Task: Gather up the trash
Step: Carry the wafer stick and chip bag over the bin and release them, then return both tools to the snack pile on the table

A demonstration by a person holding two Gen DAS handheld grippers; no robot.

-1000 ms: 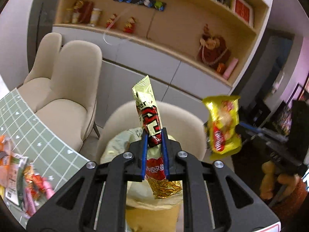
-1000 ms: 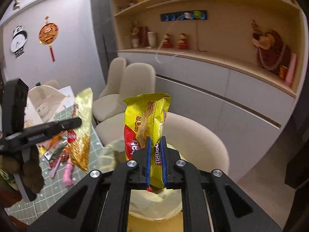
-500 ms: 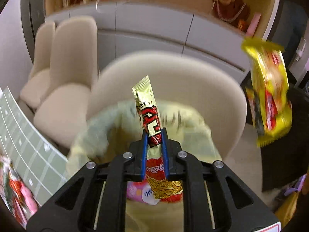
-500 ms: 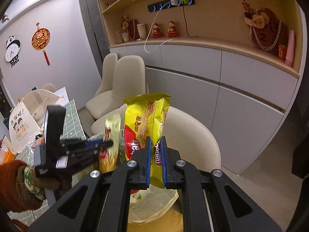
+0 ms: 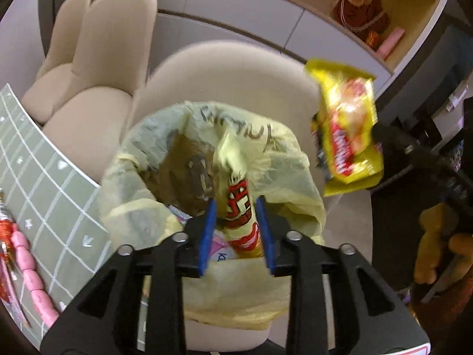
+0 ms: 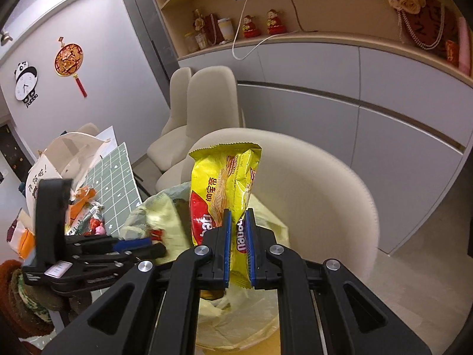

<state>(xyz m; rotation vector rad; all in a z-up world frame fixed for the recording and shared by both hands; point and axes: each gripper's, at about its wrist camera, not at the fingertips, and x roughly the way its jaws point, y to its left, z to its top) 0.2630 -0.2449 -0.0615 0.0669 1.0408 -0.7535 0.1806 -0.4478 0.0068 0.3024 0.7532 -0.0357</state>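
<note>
Here I have both tongs over the yellow-lined bin (image 5: 207, 153) so wrappers drop inside. My left tongs (image 5: 236, 222) are opening, the red-and-gold snack stick (image 5: 241, 207) loose between the pads, above the bin's mouth. My right tongs (image 6: 237, 242) clamp the yellow wafer packet (image 6: 224, 189) upright. A pink wrapper (image 5: 220, 248) lies within; more trash waits on the bench (image 5: 59, 183).

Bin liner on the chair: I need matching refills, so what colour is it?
Pale translucent yellow bin liner with faint grey lettering, clearest in the left wrist view.
</note>
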